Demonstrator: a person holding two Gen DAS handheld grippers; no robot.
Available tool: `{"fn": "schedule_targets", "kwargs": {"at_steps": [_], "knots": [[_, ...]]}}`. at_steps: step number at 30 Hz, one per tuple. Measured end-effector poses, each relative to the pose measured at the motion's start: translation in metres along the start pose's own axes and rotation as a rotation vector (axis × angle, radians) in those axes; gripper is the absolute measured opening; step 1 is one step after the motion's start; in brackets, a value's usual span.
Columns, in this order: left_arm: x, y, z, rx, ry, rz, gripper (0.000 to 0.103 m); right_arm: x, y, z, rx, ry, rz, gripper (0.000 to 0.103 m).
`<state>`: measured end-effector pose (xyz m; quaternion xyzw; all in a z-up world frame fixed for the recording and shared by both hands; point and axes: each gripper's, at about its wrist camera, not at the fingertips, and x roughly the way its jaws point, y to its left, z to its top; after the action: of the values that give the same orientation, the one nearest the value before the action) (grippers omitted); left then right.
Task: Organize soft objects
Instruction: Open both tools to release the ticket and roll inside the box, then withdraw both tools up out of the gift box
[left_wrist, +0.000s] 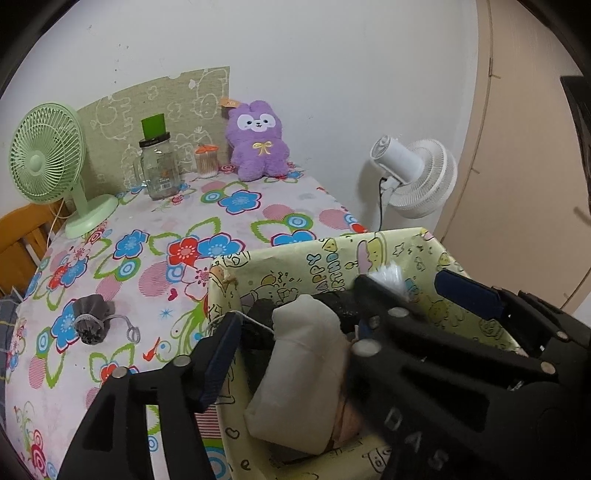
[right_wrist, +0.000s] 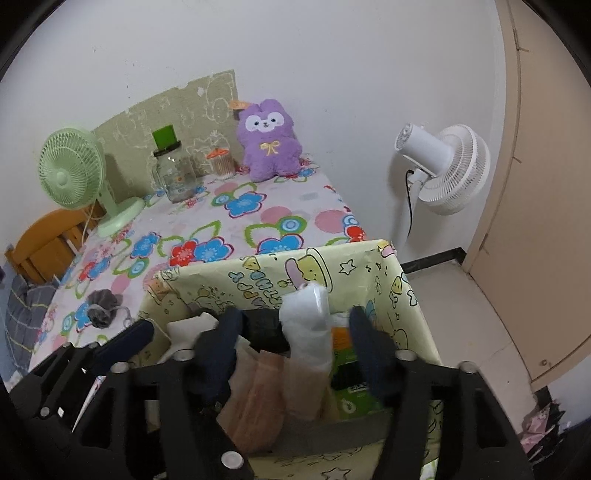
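**Both grippers over the yellow box, jaws apart, much of the contents hidden**

The yellow cartoon-print box (left_wrist: 325, 258) fills the lower right of the left wrist view and the lower centre of the right wrist view; its near wall is cut off by the frame edge in both.

The left gripper (left_wrist: 332, 306) hangs over the box with jaws wide. A cream cloth pouch (left_wrist: 299, 373) stands between them, clear of the left finger; its right side is covered by the right gripper's black frame, so contact there cannot be judged.

The right gripper (right_wrist: 295, 332) also has its jaws wide. A white wrapped bundle (right_wrist: 308, 328) stands upright between them, touching neither pad. Below it lie pinkish soft packs (right_wrist: 258, 395) and a green packet (right_wrist: 349, 354), both partly hidden by the gripper's frame; a dark item behind the bundle is too shadowed to name.

On the flowered tabletop (left_wrist: 236, 221), left of the box, lies a grey drawstring pouch (left_wrist: 92, 321), outside the box. At the far edge, against the wall, a purple plush rabbit (left_wrist: 258, 144) sits upright, beside a glass jar (left_wrist: 160, 170) and a green fan (left_wrist: 48, 151). A white fan (right_wrist: 443, 166) stands at the right, its base hidden behind the box.
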<state>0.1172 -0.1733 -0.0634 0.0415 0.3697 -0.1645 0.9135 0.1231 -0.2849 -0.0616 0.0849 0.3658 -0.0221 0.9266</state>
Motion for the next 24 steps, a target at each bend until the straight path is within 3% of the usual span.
{"fn": "schedule_targets", "kwargs": {"at_steps": [5,9,24], "knots": [[-0.008,0.001,0.000,0.003,-0.009,-0.005,0.074,-0.008,0.005,0.000,-0.008,-0.009,0.006,0.078],[-0.017,0.002,0.000,0.004,-0.024,0.023,0.088,-0.016,0.008,-0.001,-0.009,-0.021,0.002,0.081],[-0.053,0.020,-0.006,-0.007,-0.076,0.054,0.092,-0.047,0.035,-0.006,-0.047,-0.074,0.002,0.088]]}}
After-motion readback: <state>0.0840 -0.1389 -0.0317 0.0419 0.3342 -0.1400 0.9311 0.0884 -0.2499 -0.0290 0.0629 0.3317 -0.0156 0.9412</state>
